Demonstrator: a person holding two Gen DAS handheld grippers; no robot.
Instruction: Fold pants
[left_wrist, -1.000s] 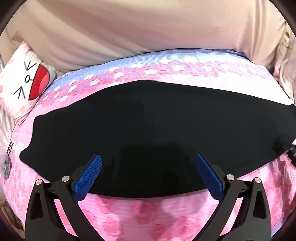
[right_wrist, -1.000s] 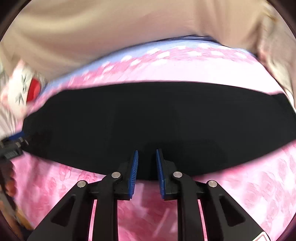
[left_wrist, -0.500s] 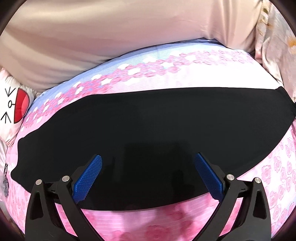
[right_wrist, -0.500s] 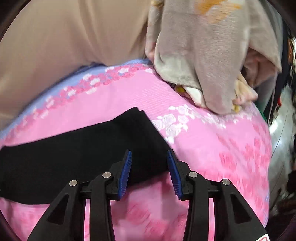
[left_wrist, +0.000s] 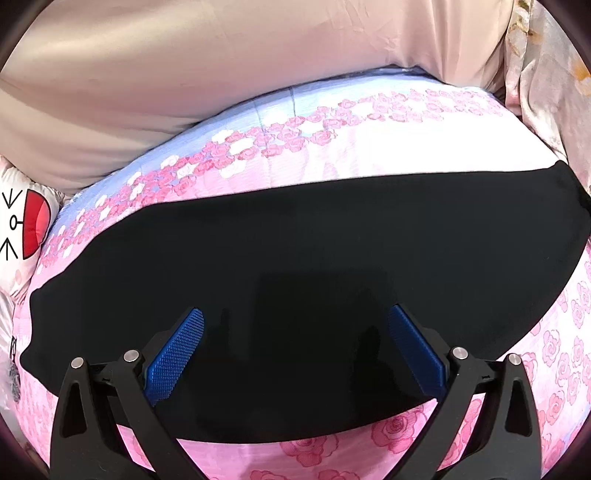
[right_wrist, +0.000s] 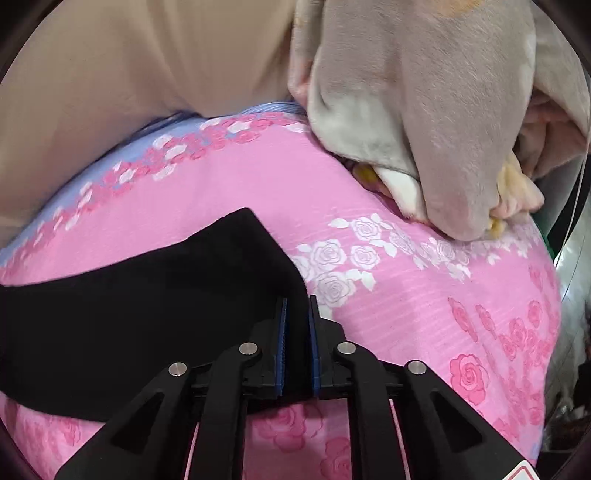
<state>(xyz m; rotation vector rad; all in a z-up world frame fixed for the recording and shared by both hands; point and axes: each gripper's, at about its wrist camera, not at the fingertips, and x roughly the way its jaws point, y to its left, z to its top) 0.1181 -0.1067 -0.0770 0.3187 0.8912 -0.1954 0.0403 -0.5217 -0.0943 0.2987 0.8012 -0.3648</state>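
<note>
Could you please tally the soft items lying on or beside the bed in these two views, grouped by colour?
Black: 1, the long black fabric pants.
Pink: 1, the pink rose-print bedspread.
Beige: 1, the plain beige pillow.
White: 1, the white cartoon-face cushion.
Grey: 1, the crumpled grey fleece blanket.
Total: 5.

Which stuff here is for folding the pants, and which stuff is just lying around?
For the job:
- black pants, flat on the bed
- left tongs, open above the pants
- right tongs, closing on the pants' end

Just lying around:
- pink rose bedspread
- cartoon-face pillow
- beige blanket
- grey crumpled blanket
</note>
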